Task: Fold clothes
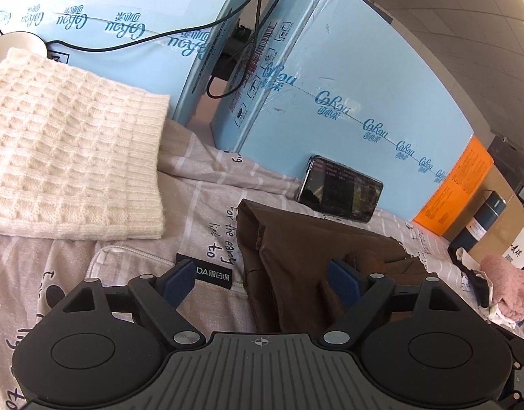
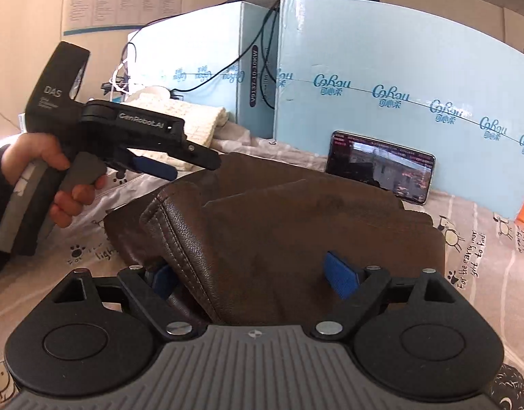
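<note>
Brown garment [image 2: 279, 225]: lay folded on the bedsheet [image 1: 207, 184], its stitched leather-like edge turned toward the right wrist camera; in the left wrist view it [image 1: 296, 259] ran forward from between the fingers toward the phone.
Left hand-held gripper [image 1: 262, 282]: jaws stood wide apart, blue pads [image 1: 344, 282] clear of the cloth on the left side, the right pad just above the garment's folds; gripping nothing. From the right wrist view it [image 2: 179, 165] hung at the garment's far left edge, held by a hand [image 2: 50, 177].
Right hand-held gripper [image 2: 251, 278]: jaws spread wide, the garment's near end lying between them; left pad partly hidden behind the stitched edge, right pad [image 2: 340, 275] resting over the cloth without pinching it.
Cream knitted sweater [image 1: 67, 150]: folded flat at the left, well apart from the brown garment, ribbed hem facing it.
Phone [image 1: 340, 189]: propped against the blue boxes [image 1: 347, 78], just beyond the garment's far edge.
Open room: a bare strip of sheet between sweater and garment; boxes walled off the far side.
Pink knitted item [image 1: 508, 287]: at the far right edge.
</note>
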`<state>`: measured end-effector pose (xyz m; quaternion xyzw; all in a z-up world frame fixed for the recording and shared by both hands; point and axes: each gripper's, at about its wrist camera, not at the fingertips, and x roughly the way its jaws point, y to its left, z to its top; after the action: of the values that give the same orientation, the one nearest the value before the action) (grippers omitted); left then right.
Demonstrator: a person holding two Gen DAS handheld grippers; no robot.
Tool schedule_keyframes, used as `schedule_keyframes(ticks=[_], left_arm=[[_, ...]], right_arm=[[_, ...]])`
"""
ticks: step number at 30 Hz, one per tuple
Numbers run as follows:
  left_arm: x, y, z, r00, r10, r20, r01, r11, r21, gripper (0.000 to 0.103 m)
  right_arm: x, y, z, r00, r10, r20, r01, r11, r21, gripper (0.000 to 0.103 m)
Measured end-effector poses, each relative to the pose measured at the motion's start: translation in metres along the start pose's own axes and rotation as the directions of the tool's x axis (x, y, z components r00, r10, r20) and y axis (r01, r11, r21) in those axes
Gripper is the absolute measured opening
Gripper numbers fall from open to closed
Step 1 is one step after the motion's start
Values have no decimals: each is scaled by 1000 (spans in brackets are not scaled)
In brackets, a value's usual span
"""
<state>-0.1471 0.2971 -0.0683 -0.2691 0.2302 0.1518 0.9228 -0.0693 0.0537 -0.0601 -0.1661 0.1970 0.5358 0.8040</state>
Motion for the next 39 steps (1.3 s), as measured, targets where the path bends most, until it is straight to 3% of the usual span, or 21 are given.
schedule_keyframes(ticks=[1,2,3,5,6,9,11,12,13,18,20,23,26,28,31,36,39], left_arm=[[0,-1,0,1000,-5,-2,5,1000,4,87],[1,-1,-1,1000,-9,-7,9,1000,8,87],[2,-1,-1,1000,-14,-12,14,1000,12,87],[4,-1,-2,1000,-15,-20,16,1000,15,87],[5,-1,-2,1000,-17,-24,18,1000,19,87],[13,0,-5,999,-17,-35,18,999,41,82],[18,-3,-8,999,-6,-34,8,997,79,54],[20,-6,-10,1000,0,-29,3,994,105,49],[21,-9,-12,999,-19,-37,24,992,123,32],[22,-15,-14,1000,2,-22,2,987,163,32],[21,-13,-13,1000,-7,-18,10,989,151,32],[21,-11,-13,1000,-11,-9,12,989,146,34],[23,-10,-12,1000,-11,-5,11,988,154,41],[25,-9,-8,1000,-22,5,21,989,149,46],[28,-1,1,999,-44,11,43,995,95,70],[48,10,16,998,-59,-37,61,996,65,71],[67,9,21,993,-88,-76,94,992,78,71]], right_arm=[[4,5,0,1000,-26,-6,26,1000,-14,80],[7,8,-1,999,-44,-12,44,999,-26,66],[10,11,-1,999,-47,-17,47,998,-34,44],[9,9,-1,999,-36,-3,36,999,-17,23],[6,6,-1,999,-37,13,37,999,1,19],[-14,-6,5,991,-92,97,85,994,72,14],[-33,-16,9,976,-139,170,118,985,128,14],[-44,-21,11,963,-169,208,137,977,160,13],[-54,-28,12,948,-206,244,160,967,197,13],[-98,-65,6,866,-374,331,240,893,380,13],[-111,-82,-2,836,-446,321,279,848,451,13],[-127,-105,-23,810,-526,258,328,772,544,13],[-135,-131,-53,820,-553,149,336,676,656,14],[-137,-149,-73,847,-521,106,294,624,723,15],[-138,-172,-86,888,-447,108,204,594,778,31],[-137,-210,-101,942,-303,141,45,533,845,70],[-131,-236,-112,966,-214,143,-26,470,882,71]])
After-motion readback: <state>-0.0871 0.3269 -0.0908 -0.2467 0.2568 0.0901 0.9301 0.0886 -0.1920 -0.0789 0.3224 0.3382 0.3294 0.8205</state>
